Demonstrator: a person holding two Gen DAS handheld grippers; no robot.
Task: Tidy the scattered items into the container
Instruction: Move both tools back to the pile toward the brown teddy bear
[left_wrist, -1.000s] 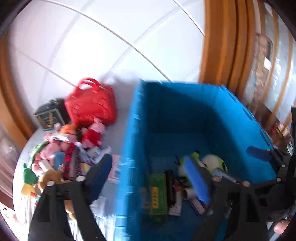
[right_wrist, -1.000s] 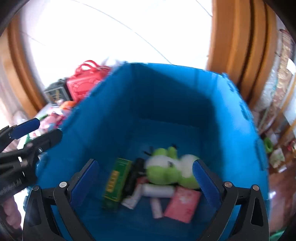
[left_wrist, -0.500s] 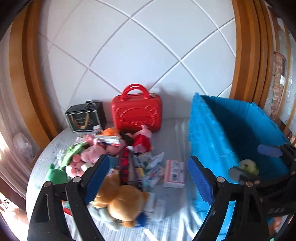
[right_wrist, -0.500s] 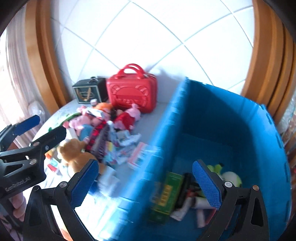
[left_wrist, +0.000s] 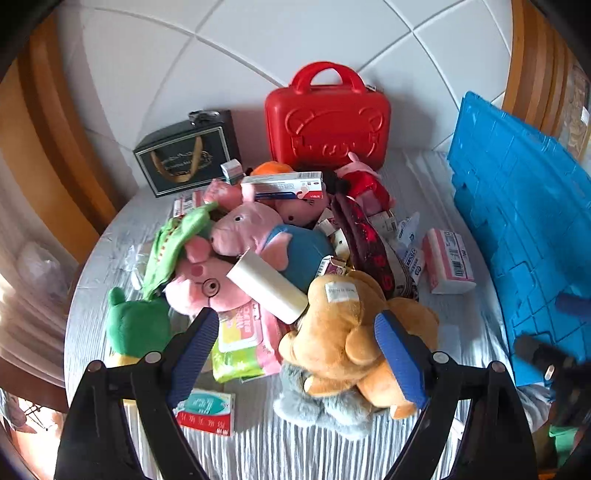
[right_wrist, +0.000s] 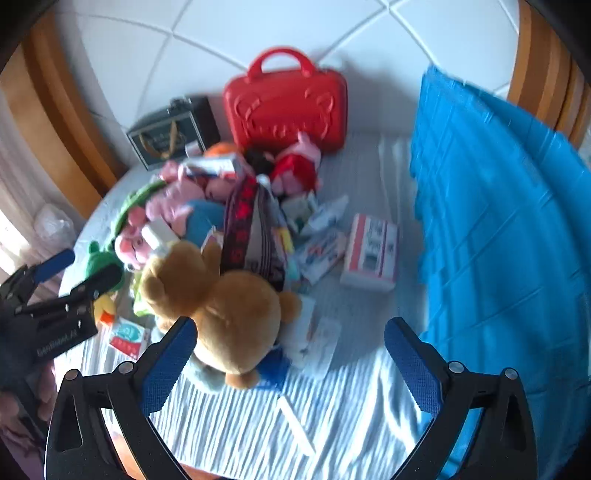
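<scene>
A pile of toys and packets lies on the round table. In it are a brown teddy bear (left_wrist: 347, 332) (right_wrist: 229, 314), pink pig plushes (left_wrist: 247, 229), a white roll (left_wrist: 267, 286), a green plush (left_wrist: 135, 326) and a wet-wipes pack (left_wrist: 240, 343). The blue container (left_wrist: 517, 206) (right_wrist: 498, 229) stands to the right. My left gripper (left_wrist: 295, 347) is open and empty, just above the teddy and the wipes. My right gripper (right_wrist: 288, 354) is open and empty, over the teddy's near end. The left gripper also shows in the right wrist view (right_wrist: 70, 273).
A red toy suitcase (left_wrist: 327, 118) and a black gift box (left_wrist: 184, 158) stand at the back against the tiled wall. A pink-and-white packet (left_wrist: 448, 260) lies between the pile and the container. A small red-and-white card (left_wrist: 207, 411) lies near the table's front edge.
Both grippers have swung left, away from over the blue container, and now hang over the toy pile. Both stayed open and empty.
</scene>
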